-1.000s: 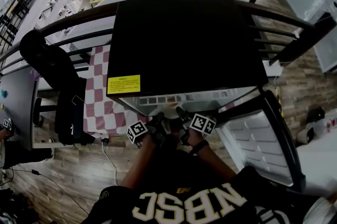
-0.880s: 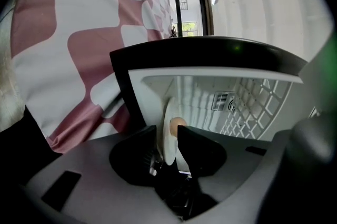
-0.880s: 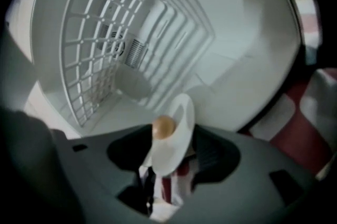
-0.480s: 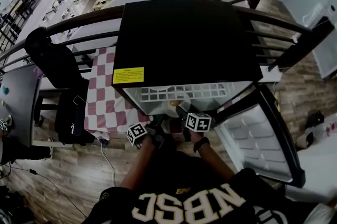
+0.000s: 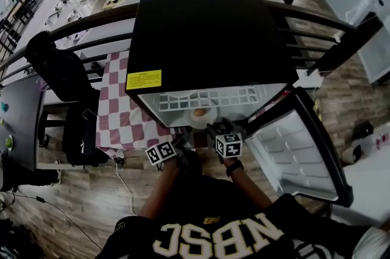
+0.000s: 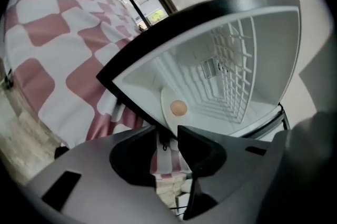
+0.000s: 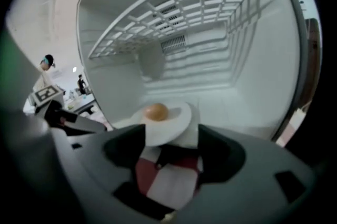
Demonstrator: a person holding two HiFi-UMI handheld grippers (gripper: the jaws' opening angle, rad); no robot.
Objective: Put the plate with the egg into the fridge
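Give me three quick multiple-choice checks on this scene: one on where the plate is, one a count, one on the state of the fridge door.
1. Where does the plate lie?
A) on the checked cloth
B) on the fridge floor, near its front edge
C) on the black top of the fridge

2. How many eggs are on it?
A) one
B) two
C) none

3. How is the fridge door?
A) shut
B) taken off
C) open, swung to the person's right

Key:
1 B: the right gripper view shows it on the white floor, under the wire shelf.
2 A: a single brown egg sits on it.
3 C: the head view shows the door swung wide, its white inner side in sight.
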